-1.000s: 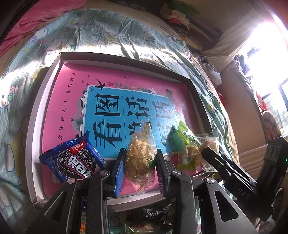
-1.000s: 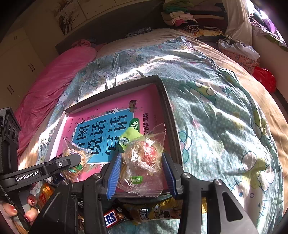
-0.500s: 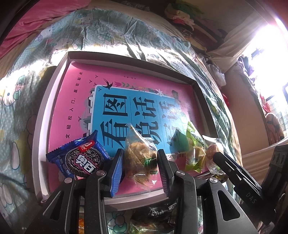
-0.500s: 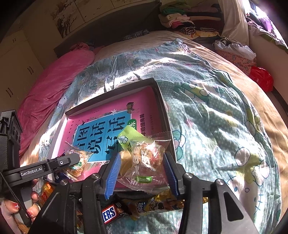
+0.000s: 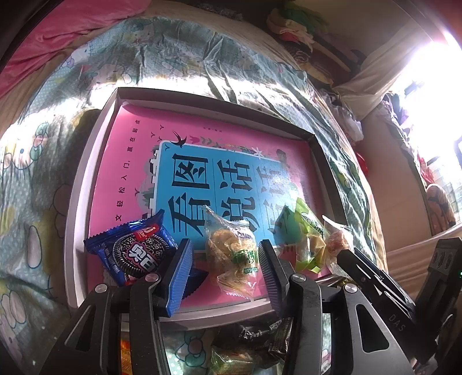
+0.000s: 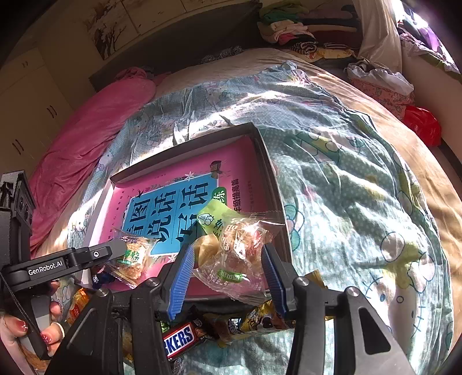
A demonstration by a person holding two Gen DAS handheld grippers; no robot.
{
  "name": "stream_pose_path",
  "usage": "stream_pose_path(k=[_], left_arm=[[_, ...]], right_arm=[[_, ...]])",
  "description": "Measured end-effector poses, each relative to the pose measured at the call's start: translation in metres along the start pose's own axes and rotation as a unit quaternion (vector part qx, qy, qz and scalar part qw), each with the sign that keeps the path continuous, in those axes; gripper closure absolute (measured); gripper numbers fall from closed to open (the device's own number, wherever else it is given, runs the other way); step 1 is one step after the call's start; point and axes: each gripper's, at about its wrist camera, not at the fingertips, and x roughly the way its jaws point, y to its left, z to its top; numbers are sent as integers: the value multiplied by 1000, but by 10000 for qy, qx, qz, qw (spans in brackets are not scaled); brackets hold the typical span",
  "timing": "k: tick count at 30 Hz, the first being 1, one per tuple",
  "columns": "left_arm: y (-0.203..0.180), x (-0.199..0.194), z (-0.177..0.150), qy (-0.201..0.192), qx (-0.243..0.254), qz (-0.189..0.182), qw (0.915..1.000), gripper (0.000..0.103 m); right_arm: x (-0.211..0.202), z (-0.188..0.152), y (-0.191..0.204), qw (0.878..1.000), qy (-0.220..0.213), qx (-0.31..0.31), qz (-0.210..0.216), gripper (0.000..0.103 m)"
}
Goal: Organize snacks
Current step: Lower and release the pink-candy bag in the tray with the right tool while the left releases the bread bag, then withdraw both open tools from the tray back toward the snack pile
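Observation:
A shallow box (image 5: 86, 173) with a pink and blue book cover inside lies on the bed. In it are a blue Oreo pack (image 5: 132, 253), a clear pack of yellow pastry (image 5: 231, 253), a green pack (image 5: 309, 230) and a clear pack of reddish snack (image 6: 242, 253). My left gripper (image 5: 225, 274) is open, its jaws on either side of the yellow pastry pack, apart from it. My right gripper (image 6: 225, 274) is open around the reddish snack pack, which rests on the box's front right corner.
Loose snacks lie on the bedding in front of the box: a Snickers bar (image 6: 179, 337), a yellow wrapper (image 6: 260, 317), a dark wrapper (image 5: 260, 331). The quilt (image 6: 346, 202) spreads to the right. Pink bedding (image 6: 86, 138) and piled clothes (image 6: 288, 26) lie beyond.
Both grippers have drawn back toward the box's front edge and risen a little. The pastry pack and the reddish pack stay lying in the box between open jaws.

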Motion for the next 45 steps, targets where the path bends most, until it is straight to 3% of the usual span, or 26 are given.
stream_pose_path(k=[4, 7, 16, 45], left_arm=[[1, -5, 1, -18, -5, -7, 10000, 52], [2, -7, 1, -26, -12, 53, 10000, 44], [1, -14, 1, -59, 33, 59, 10000, 40], [-10, -44, -10, -215, 198, 35, 9996, 33]], right_arm=[[2, -1, 2, 10000, 31, -10, 44, 55], [3, -1, 3, 9999, 77, 7, 70, 54], [6, -4, 9, 9998, 149, -58, 113, 52], [-17, -8, 26, 9992, 42, -179, 361, 51]])
